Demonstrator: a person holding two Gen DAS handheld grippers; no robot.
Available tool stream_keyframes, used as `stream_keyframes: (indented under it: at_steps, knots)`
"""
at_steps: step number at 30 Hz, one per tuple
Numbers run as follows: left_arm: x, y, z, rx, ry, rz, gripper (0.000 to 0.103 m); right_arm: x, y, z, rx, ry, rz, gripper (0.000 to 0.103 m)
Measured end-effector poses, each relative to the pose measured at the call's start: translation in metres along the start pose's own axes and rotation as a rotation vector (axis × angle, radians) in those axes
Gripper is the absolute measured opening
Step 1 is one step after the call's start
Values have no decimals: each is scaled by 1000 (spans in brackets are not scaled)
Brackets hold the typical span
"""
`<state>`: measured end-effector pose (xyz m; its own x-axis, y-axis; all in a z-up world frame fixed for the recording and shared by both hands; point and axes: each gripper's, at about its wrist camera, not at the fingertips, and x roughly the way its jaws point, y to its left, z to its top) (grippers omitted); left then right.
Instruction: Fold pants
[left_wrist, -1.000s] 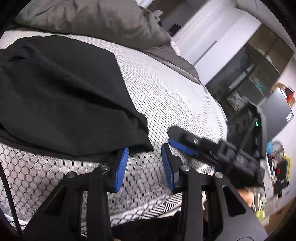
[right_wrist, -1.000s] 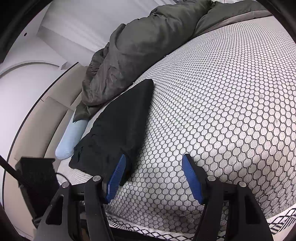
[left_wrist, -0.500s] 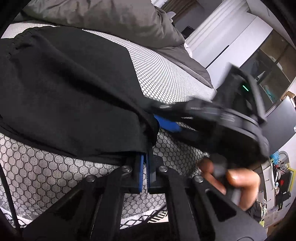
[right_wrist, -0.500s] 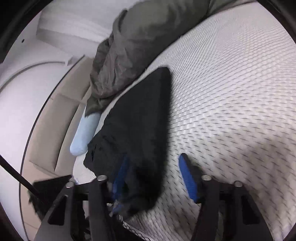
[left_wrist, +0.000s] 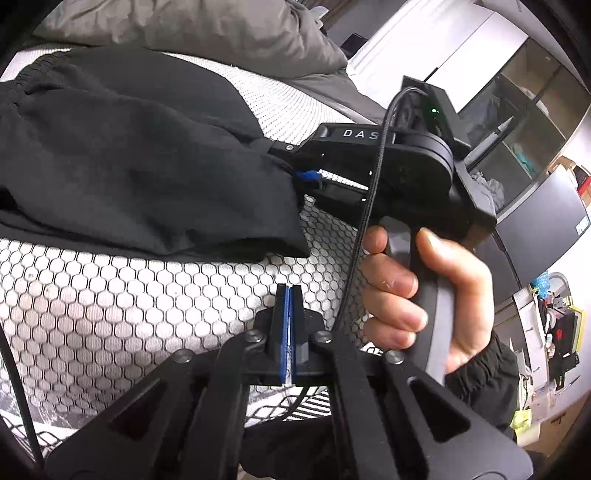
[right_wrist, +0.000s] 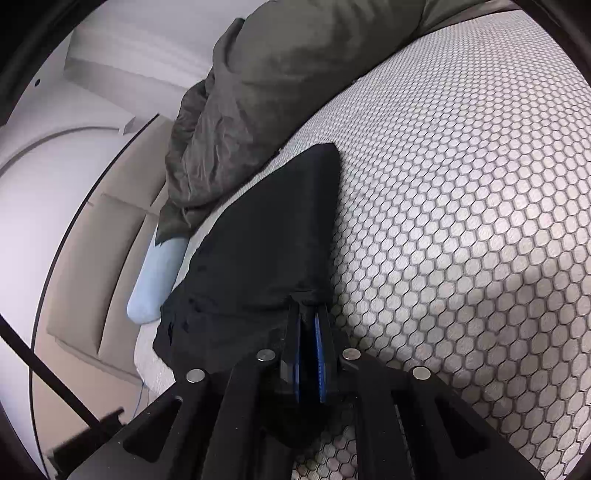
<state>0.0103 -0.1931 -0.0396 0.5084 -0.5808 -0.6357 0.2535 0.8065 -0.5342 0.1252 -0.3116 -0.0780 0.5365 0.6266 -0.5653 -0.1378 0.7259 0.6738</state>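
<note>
Plainly, the trouble is on the left side. The left tongs are pressed together with nothing between them, blue pads meeting over bare honeycomb-patterned bed, and the near edge of the black pants lies just beyond their tips, untouched. The right tongs have just been closing and now pinch a corner of the pants; in the left view their blue pad shows at the cloth's edge, a hand wrapped round the handle.

The pants lie spread on the bed, their far end near the grey duvet.

If the right side lifts now, I'd expect the fabric to rise by one corner only, sag and twist instead of folding flat. How much cloth the right tongs have is hard to see; a shallow bite could slip out under the garment's weight. The left tongs would need to open and reach further for the hem.
</note>
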Motion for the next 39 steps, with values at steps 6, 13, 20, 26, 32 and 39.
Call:
stream_keyframes:
  at_steps: [6,13,20,26,32,39]
  knots:
    - [-16,-5,-2,19,-46,22,5,-27,-4,-15,13,-16,37,27]
    - [-8,-23,6,85,-84,117,40,-56,-15,-37,47,-43,35,33]
    - [22,-34,26,127,-85,231,40,-75,-24,-36,56,-60,39,34]
    - [35,-25,33,110,-95,289,2,-81,-35,-37,69,-41,49,36]
    - [29,-21,33,115,-93,240,1,-60,-32,-34,55,31,122,36]
    - [7,-14,28,76,-67,132,0,-39,-3,-33,-69,6,68,4]
